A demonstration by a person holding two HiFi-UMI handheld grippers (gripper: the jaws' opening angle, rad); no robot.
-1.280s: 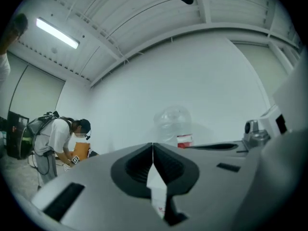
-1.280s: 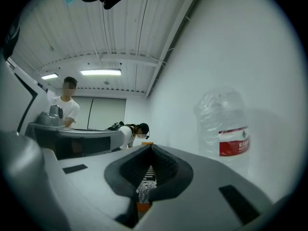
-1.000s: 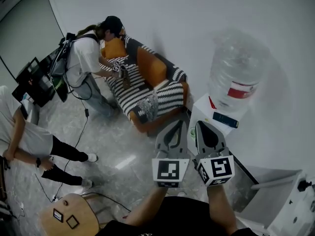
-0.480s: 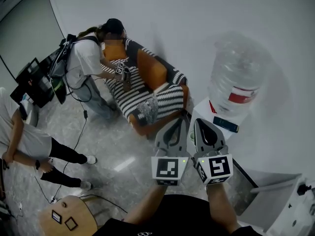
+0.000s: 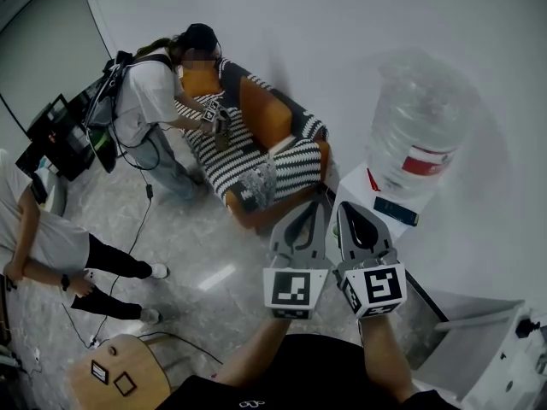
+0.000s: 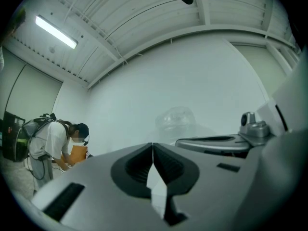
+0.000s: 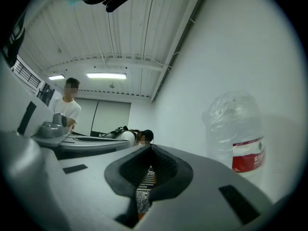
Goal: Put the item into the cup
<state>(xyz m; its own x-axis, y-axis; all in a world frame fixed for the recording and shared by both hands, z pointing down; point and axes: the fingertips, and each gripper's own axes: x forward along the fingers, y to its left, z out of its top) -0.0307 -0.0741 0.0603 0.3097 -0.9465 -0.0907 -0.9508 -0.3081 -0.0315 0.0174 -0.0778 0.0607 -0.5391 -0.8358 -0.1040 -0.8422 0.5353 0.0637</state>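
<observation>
No cup or item shows clearly in any view. In the head view my left gripper and right gripper are held side by side at chest height, pointing towards a white water dispenser with a large clear bottle on top. Both are shut with nothing between the jaws. In the left gripper view the jaws of the left gripper meet edge to edge, with the bottle faint beyond. In the right gripper view the right gripper is likewise shut, and the bottle stands at the right.
An orange sofa with striped cushions stands against the far wall; a person bends over it. Another person crouches at the left edge. A wooden stool is at bottom left, a white box at bottom right.
Both grippers stay shut and almost still, drifting slightly. The person at the sofa has shifted a little.
</observation>
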